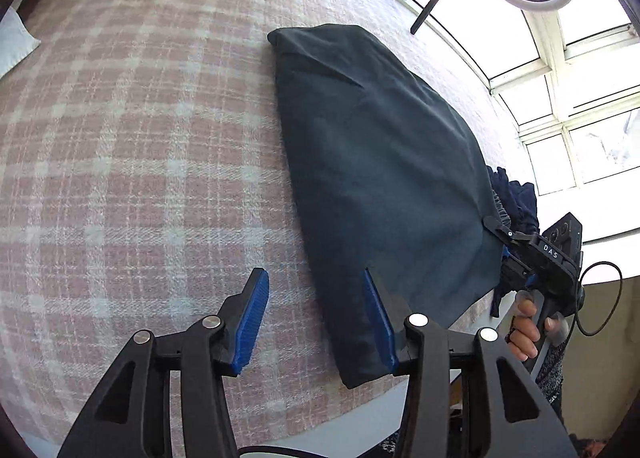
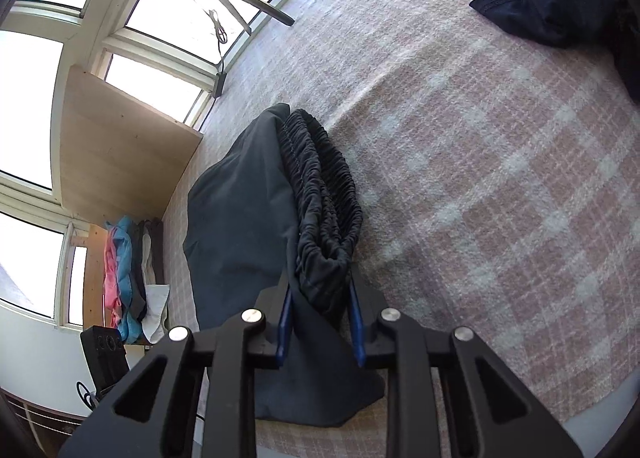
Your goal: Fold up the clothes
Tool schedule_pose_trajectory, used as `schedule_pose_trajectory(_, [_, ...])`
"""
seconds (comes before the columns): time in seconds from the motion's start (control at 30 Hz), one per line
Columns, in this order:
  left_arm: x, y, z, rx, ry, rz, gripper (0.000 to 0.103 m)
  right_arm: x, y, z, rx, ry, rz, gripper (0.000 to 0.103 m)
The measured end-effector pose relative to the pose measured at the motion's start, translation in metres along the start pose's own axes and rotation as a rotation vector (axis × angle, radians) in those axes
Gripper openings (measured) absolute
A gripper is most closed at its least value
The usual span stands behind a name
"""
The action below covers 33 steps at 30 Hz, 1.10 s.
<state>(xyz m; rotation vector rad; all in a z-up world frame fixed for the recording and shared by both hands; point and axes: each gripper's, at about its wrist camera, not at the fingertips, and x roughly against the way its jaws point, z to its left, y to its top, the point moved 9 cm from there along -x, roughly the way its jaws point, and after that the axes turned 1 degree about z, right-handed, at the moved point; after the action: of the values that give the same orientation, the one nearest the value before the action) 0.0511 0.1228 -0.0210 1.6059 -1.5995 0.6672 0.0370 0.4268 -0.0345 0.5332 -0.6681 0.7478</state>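
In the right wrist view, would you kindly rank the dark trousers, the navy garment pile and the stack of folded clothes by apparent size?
1. dark trousers, nearest the camera, which inflates them.
2. navy garment pile, partly cut off.
3. stack of folded clothes.

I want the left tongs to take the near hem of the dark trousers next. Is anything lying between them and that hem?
Nothing visible does. The left tongs hang open over the plaid blanket, one finger already over the dark trousers near the hem.

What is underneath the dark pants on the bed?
The dark pants lie flat on a pink plaid blanket, which shows all around them. Whatever is beneath the blanket, or tucked inside the folded pants, is covered.
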Motion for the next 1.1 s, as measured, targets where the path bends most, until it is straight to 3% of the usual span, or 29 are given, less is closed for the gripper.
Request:
schedule_pose_trajectory(0.27, [-0.012, 0.002, 0.002, 0.031, 0.090, -0.049, 0.049, 0.004, -0.001, -0.002, 0.025, -0.024, 0.020, 0.022])
schedule_pose_trajectory(0.4, [-0.013, 0.003, -0.003, 0.059, 0.112, -0.057, 0.059, 0.004, -0.002, 0.000, 0.071, -0.051, 0.021, 0.022])
schedule_pose_trajectory(0.47, [-0.015, 0.003, -0.005, 0.057, 0.142, -0.054, 0.059, 0.003, -0.003, 0.000, 0.085, -0.061, 0.021, 0.022])
schedule_pose_trajectory(0.57, [-0.021, -0.004, -0.014, 0.069, 0.105, 0.011, 0.047, 0.004, -0.003, 0.002, 0.095, -0.056, 0.026, 0.022])
schedule_pose_trajectory(0.67, [-0.024, -0.006, -0.018, 0.031, 0.153, 0.007, 0.044, 0.005, -0.002, 0.004, 0.104, -0.049, 0.033, 0.022])
schedule_pose_trajectory(0.77, [-0.021, -0.006, -0.016, 0.057, 0.140, -0.006, 0.039, 0.001, -0.001, 0.000, 0.106, -0.045, 0.048, 0.022])
schedule_pose_trajectory(0.87, [-0.015, -0.004, -0.013, 0.130, 0.078, -0.011, 0.011, -0.001, -0.001, -0.006, 0.092, -0.034, 0.063, 0.022])
schedule_pose_trajectory(0.9, [-0.012, -0.002, -0.013, 0.147, 0.052, -0.012, 0.008, -0.001, -0.001, -0.006, 0.095, -0.032, 0.068, 0.022])
schedule_pose_trajectory(1.1, [0.038, 0.019, -0.038, 0.092, 0.029, -0.121, 0.007, 0.010, 0.006, 0.024, 0.181, -0.020, 0.070, 0.019])
